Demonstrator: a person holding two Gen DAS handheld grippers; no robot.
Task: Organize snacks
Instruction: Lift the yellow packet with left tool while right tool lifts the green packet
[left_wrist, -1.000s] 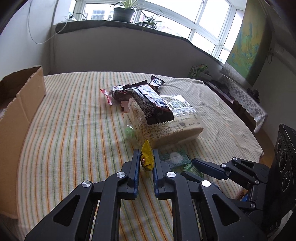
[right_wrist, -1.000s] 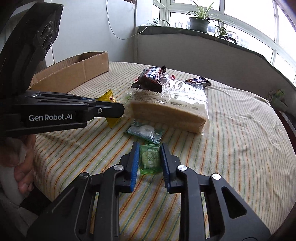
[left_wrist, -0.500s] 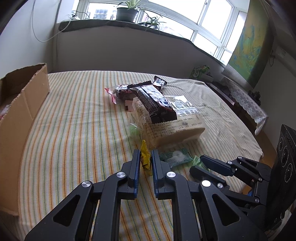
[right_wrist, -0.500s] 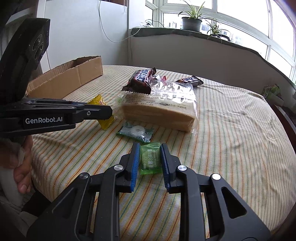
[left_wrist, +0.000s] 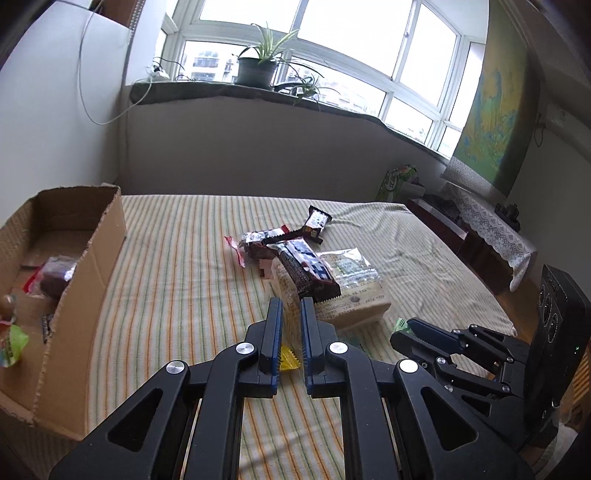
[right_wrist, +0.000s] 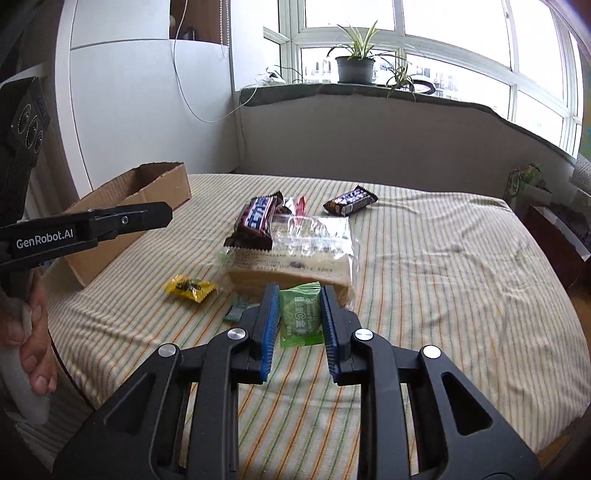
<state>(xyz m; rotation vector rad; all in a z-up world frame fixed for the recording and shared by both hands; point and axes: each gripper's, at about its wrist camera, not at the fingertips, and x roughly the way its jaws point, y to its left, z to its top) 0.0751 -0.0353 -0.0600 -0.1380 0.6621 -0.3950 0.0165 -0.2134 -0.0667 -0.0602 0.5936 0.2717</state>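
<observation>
My right gripper (right_wrist: 299, 290) is shut on a green candy packet (right_wrist: 298, 317) and holds it above the striped tablecloth (right_wrist: 424, 266). My left gripper (left_wrist: 291, 306) is shut with nothing between its fingers. It hangs above a yellow candy (right_wrist: 190, 288), which lies flat on the cloth and shows through the gap as a yellow candy (left_wrist: 287, 360). In the right wrist view the left gripper (right_wrist: 166, 216) reaches in from the left, clear of the candy. An open cardboard box (left_wrist: 92, 258) with several snacks inside stands at the left.
A wrapped cake loaf (right_wrist: 295, 254) lies mid-table with a dark chocolate bar (right_wrist: 258, 218) on it. A second bar (right_wrist: 351, 201) lies farther back, and a teal candy (right_wrist: 238, 308) sits near the front. A hand (right_wrist: 33, 332) grips the left handle. The table edge (right_wrist: 535, 424) curves close by.
Both grippers have risen. The yellow candy has come out of the left gripper and now lies on the cloth. The green packet went up with the right gripper.
</observation>
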